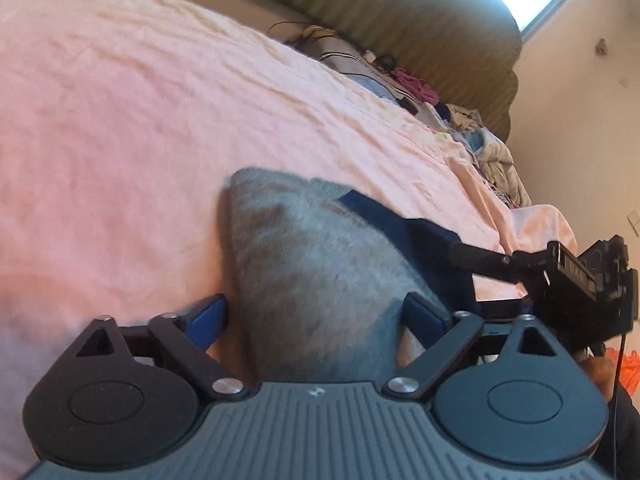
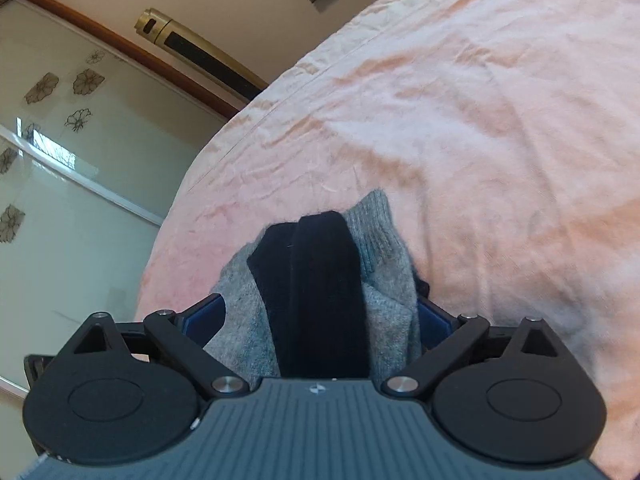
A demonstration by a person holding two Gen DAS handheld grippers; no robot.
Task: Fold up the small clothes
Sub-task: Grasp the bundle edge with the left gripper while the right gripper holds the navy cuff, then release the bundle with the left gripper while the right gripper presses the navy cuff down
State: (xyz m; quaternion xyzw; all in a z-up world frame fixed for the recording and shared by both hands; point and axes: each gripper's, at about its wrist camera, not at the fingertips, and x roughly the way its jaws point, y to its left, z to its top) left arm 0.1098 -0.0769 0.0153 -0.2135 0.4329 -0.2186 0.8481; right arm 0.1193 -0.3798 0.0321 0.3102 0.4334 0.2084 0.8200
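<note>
We see a fuzzy grey knitted garment (image 1: 312, 264) with a smooth dark navy band (image 2: 320, 300) lying bunched on the wrinkled pink bed sheet (image 1: 120, 120), near the bed's edge. Our left hand-held gripper (image 1: 316, 316) stands partly open around the grey knit, its blue pads (image 1: 210, 320) not pressing. Our right hand-held gripper (image 2: 320, 320) is spread wide, the garment loose between its jaws.

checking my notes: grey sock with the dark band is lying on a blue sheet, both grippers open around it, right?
Not quite: the sheet is pink, not blue, as the right wrist view shows. The sock does lie on it, between the open right gripper and left gripper.
</note>
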